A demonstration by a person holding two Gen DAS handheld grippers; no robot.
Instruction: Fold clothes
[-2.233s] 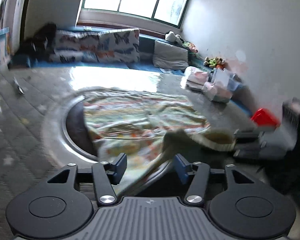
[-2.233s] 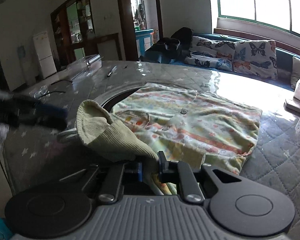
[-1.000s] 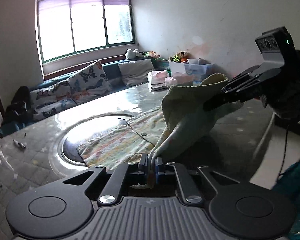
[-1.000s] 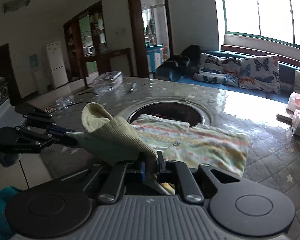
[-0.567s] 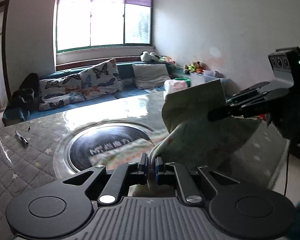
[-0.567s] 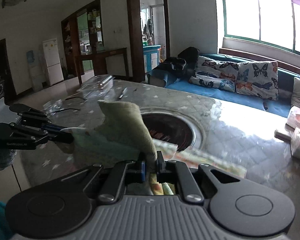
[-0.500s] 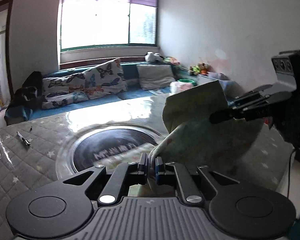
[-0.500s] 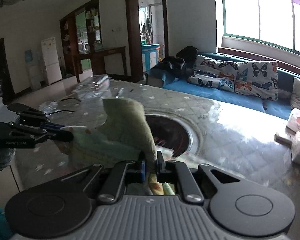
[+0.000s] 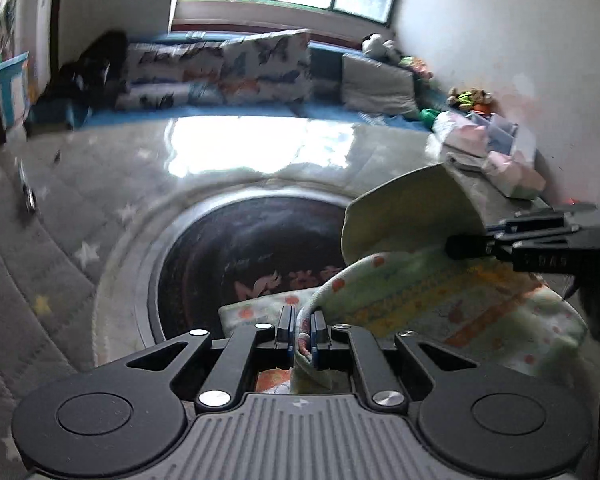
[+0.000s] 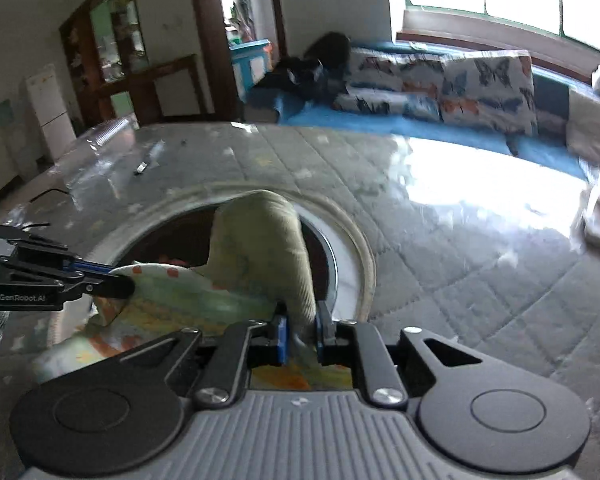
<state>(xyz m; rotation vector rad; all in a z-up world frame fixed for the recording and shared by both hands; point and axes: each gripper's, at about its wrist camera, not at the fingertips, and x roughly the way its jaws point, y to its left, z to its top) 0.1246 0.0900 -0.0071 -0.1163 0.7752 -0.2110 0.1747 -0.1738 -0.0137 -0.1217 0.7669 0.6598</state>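
Grey quilted table with round dark inset carried the pastel-printed, green-lined garment, mid-fold. Left gripper jaws clamped its hem; right gripper jaws, just opening, still touched cloth. Next, probably: lay fold flat, release both.

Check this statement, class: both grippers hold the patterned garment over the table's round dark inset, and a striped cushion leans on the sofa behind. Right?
Not quite: the cushion on the sofa has a butterfly print, not stripes, as the right wrist view shows. The left gripper and right gripper do hold the garment over the inset.
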